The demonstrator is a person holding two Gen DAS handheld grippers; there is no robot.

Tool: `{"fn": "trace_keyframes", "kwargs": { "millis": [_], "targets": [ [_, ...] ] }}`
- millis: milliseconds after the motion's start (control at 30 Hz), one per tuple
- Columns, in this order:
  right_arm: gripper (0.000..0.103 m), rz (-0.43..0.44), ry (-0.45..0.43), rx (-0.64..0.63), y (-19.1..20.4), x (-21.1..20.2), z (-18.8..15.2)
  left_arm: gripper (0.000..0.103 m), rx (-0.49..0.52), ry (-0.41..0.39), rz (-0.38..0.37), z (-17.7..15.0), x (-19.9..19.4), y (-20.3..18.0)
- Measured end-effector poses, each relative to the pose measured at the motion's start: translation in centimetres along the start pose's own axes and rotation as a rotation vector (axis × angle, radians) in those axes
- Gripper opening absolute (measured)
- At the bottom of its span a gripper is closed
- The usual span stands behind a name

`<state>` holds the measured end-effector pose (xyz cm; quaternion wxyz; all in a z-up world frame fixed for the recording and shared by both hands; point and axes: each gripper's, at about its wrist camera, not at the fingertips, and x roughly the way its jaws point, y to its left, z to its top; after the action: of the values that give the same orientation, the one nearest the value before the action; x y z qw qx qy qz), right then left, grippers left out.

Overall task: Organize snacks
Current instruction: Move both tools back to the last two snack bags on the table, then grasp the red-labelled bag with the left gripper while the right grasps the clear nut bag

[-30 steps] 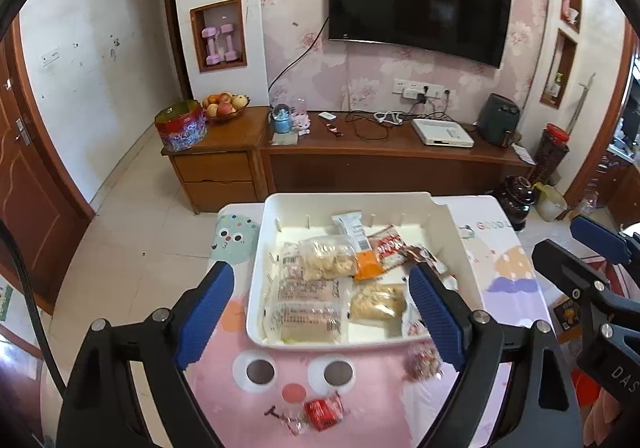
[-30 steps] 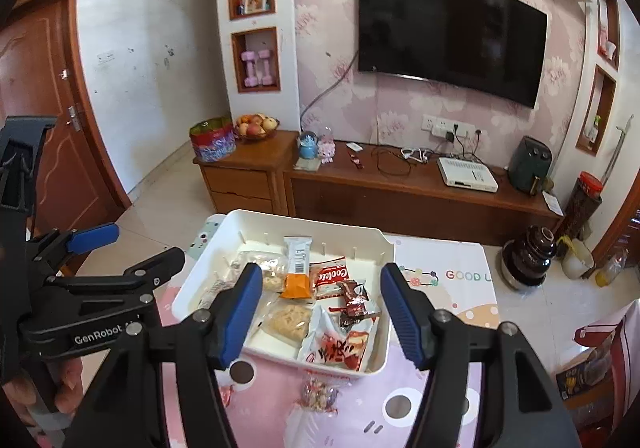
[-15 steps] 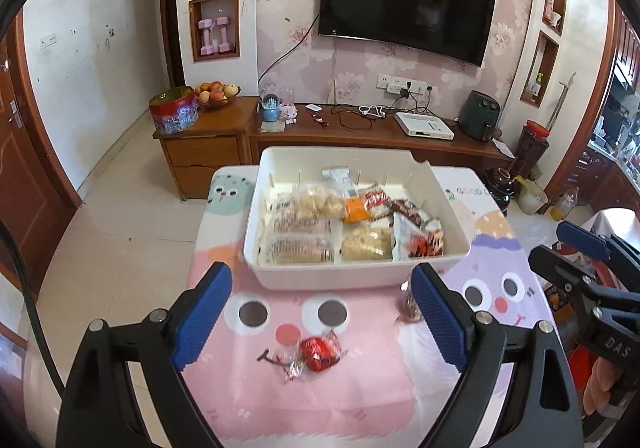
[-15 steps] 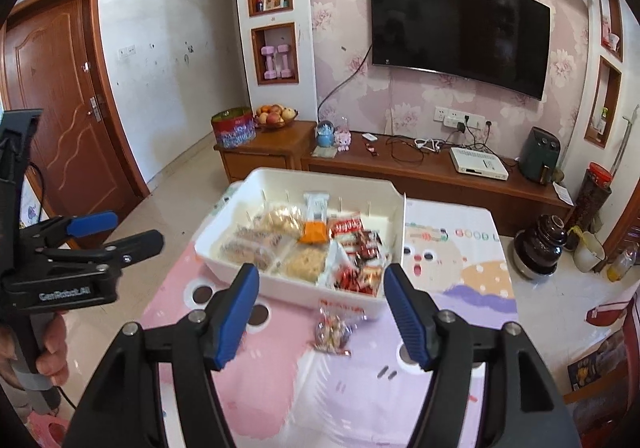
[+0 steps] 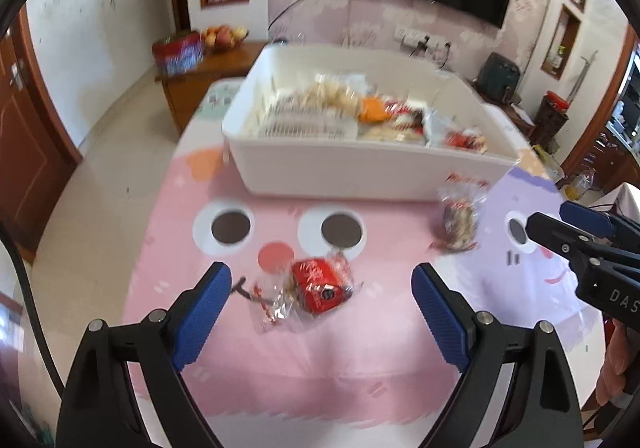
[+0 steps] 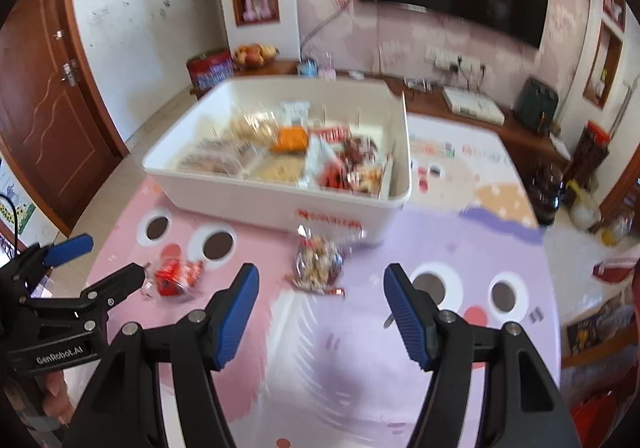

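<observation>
The left gripper (image 5: 321, 284) is hanging over the pink tablecloth (image 5: 280, 368) with its jaws spread wide and nothing pressed between them. A red snack packet (image 5: 320, 284) in a clear wrapper is lying on the cloth just ahead of the blue pads (image 5: 202, 310) and roughly between their tips — not touching either one. Farther ahead, past the cartoon eyes printed on the cloth, the white bin (image 5: 360, 172) is sitting full of wrapped snacks, blurred in both views.

To the right, the right gripper (image 6: 320, 304) is also standing released, its jaws empty. A clear bag of mixed snacks (image 6: 318, 266) is lying just beyond its fingertips, close to the near wall of the bin (image 6: 256, 204). From this camera the red packet (image 6: 172, 280) is showing off to the left, right at the tip of the left gripper (image 6: 104, 268) — a hand (image 6: 54, 396) is gripping that tool's handle at the lower left edge.
</observation>
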<state>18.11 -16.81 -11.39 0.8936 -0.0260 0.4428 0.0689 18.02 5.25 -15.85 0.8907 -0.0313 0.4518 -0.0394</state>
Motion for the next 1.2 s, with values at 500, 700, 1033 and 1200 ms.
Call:
{"fn": "trace_keyframes", "kwargs": {
  "millis": [500,700,1033,1200],
  "targets": [
    [0.065,0.013,0.122,0.060,-0.7,8.2,-0.2,0.091,-0.152,0.131,0.021,-0.8,7.8,2.4],
    [0.065,0.016,0.147,0.086,-0.7,10.6,0.3,0.093,-0.143,0.147,0.054,-0.8,9.4,2.0],
    [0.065,0.025,0.144,0.114,-0.5,12.5,-0.5,0.093,-0.116,0.076,0.141,-1.6,9.3,0.4],
    [0.046,0.032,0.108,0.091,0.1,12.4,-0.9,0.074,-0.108,0.045,0.138,-2.6,8.1,-0.1]
  ]
}}
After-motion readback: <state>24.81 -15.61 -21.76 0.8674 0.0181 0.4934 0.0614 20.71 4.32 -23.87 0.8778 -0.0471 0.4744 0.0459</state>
